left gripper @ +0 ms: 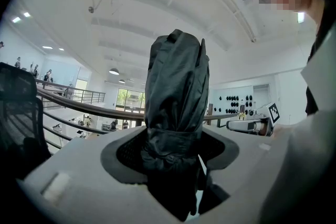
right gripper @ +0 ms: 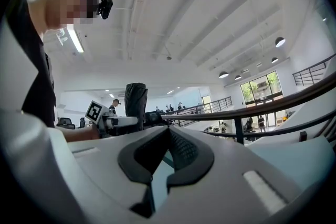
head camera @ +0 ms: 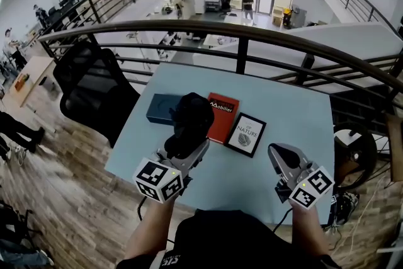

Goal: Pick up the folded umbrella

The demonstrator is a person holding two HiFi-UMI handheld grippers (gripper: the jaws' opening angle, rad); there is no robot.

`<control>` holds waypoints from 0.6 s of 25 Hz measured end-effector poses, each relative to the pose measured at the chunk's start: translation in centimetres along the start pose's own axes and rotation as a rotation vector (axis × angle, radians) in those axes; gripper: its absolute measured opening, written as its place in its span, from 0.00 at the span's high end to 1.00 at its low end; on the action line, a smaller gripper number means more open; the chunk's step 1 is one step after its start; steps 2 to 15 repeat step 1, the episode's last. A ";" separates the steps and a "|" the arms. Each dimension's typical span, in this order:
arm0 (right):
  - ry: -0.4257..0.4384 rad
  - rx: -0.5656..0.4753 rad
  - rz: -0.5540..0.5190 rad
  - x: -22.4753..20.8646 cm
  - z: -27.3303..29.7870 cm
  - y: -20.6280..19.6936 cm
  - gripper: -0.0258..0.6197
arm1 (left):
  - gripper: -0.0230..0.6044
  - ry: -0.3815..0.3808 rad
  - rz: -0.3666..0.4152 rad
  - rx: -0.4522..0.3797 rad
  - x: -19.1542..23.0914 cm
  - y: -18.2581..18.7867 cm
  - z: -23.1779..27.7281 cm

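Note:
The folded umbrella (head camera: 189, 118) is black, in its sleeve, and stands upright above the near left of the light-blue table (head camera: 289, 113). My left gripper (head camera: 184, 145) is shut on its lower end; in the left gripper view the umbrella (left gripper: 176, 86) rises from between the jaws of the left gripper (left gripper: 173, 162) and hides what lies behind it. My right gripper (head camera: 281, 159) hovers over the near right of the table, apart from the umbrella, jaws together with nothing in them. From the right gripper (right gripper: 167, 136) the umbrella (right gripper: 135, 102) shows to the left.
On the table lie a dark blue case (head camera: 162, 107), a red book (head camera: 223, 116) and a black-covered book (head camera: 245, 134). A black office chair (head camera: 94, 85) stands left of the table. A dark railing (head camera: 239, 41) runs behind it, over a drop to the floor below.

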State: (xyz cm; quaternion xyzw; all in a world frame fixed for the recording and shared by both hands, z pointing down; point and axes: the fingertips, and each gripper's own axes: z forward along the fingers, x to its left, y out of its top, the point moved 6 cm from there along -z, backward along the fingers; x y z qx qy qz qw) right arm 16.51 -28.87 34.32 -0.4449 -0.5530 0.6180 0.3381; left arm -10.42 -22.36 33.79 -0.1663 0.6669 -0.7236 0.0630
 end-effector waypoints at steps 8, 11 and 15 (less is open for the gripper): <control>0.001 0.002 0.000 0.0 0.0 0.1 0.96 | 0.50 -0.001 0.000 0.001 0.0 0.1 0.1; 0.001 0.002 0.000 0.0 0.0 0.1 0.96 | 0.50 -0.001 0.000 0.001 0.0 0.1 0.1; 0.001 0.002 0.000 0.0 0.0 0.1 0.96 | 0.50 -0.001 0.000 0.001 0.0 0.1 0.1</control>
